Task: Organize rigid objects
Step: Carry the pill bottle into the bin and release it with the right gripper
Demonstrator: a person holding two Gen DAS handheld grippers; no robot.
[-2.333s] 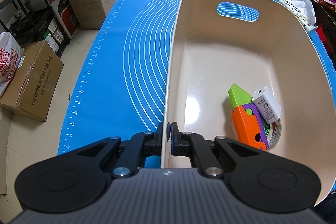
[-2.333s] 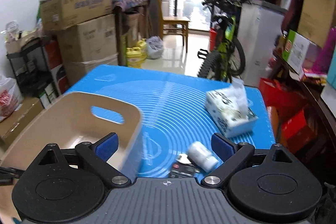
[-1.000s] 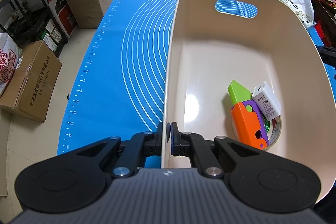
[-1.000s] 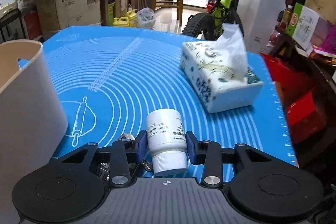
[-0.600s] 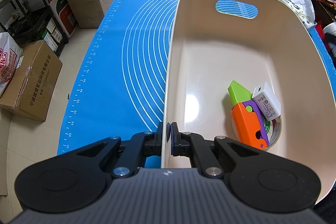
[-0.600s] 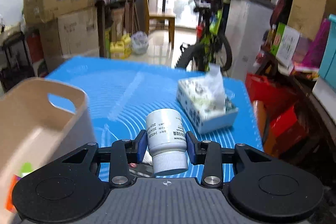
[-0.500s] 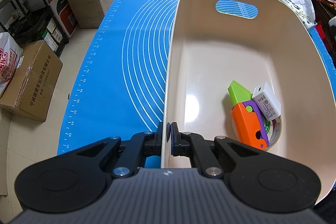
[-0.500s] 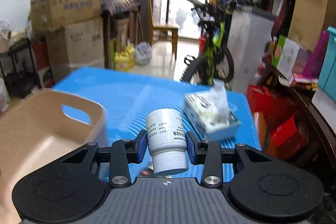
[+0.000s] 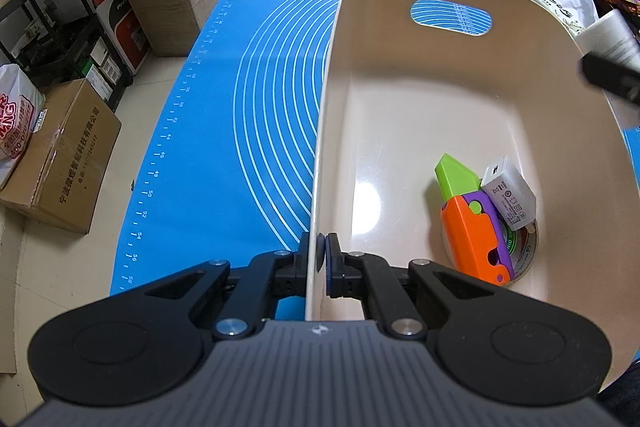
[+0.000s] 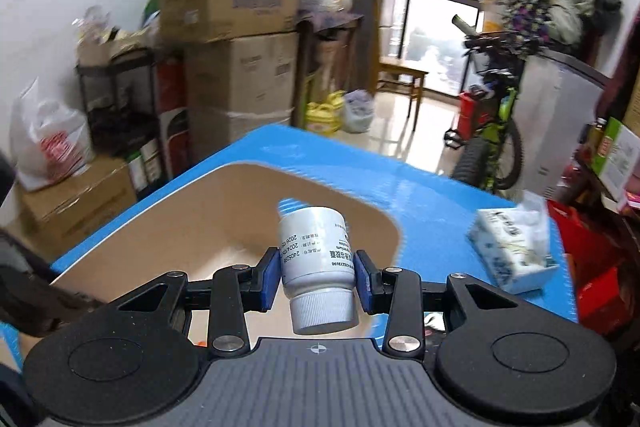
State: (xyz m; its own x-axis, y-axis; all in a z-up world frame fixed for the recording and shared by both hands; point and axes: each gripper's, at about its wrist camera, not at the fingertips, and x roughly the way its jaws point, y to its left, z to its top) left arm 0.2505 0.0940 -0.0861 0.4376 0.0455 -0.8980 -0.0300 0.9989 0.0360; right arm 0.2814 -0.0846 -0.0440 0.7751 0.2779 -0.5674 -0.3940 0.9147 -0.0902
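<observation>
Lifted off the bench, the white pill bottle (image 10: 316, 259), gripped in the right claw (image 10: 316, 281), now hangs over the beige bin's (image 9: 400, 115) right rim, awaiting release inside, while the left claw (image 9: 318, 259) pinches its left wall.

I counted one beige bin (image 9: 400, 39) on the desk, standing on one blue baking mat (image 9: 256, 87). In the bin lay three things: one orange-and-purple toy knife (image 9: 474, 227), one white charger plug (image 9: 508, 197) and one roll of tape (image 9: 524, 247). I had one white pill bottle (image 10: 316, 263) in my tongs. One tissue box (image 10: 512, 251) sat on the mat.
</observation>
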